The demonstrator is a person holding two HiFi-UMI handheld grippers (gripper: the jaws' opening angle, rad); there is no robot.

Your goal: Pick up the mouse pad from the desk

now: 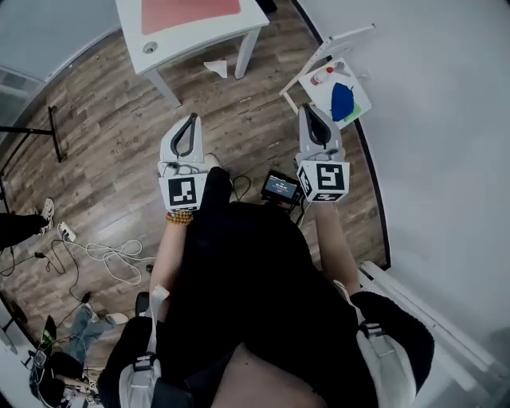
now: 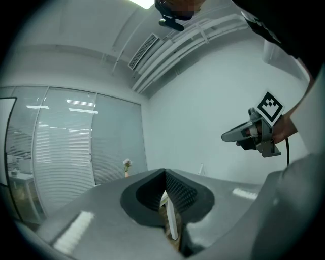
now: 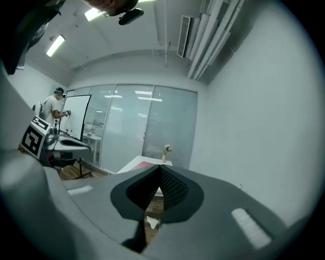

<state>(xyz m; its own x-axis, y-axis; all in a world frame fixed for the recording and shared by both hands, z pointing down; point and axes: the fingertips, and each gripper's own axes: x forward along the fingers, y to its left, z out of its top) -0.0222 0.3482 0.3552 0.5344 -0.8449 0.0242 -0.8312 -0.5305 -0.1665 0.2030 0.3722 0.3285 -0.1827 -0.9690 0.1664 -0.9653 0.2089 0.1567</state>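
Wood floor (image 1: 103, 135) rm, white desk (image 1: 195, 38) at upper centre of head view. Red mouse pad (image 1: 190, 12) lies flat on it, untouched. Left gripper (image 1: 193, 119) & right gripper (image 1: 306, 109) mid-frame, well short of desk, jaws together, empty. Nothing done yet; approach, grasp & lift all left, I'd judge.

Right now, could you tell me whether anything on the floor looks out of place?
A white paper scrap lies on the wooden floor beside a leg of the desk, and loose cables sprawl at the left. Both look like stray clutter.
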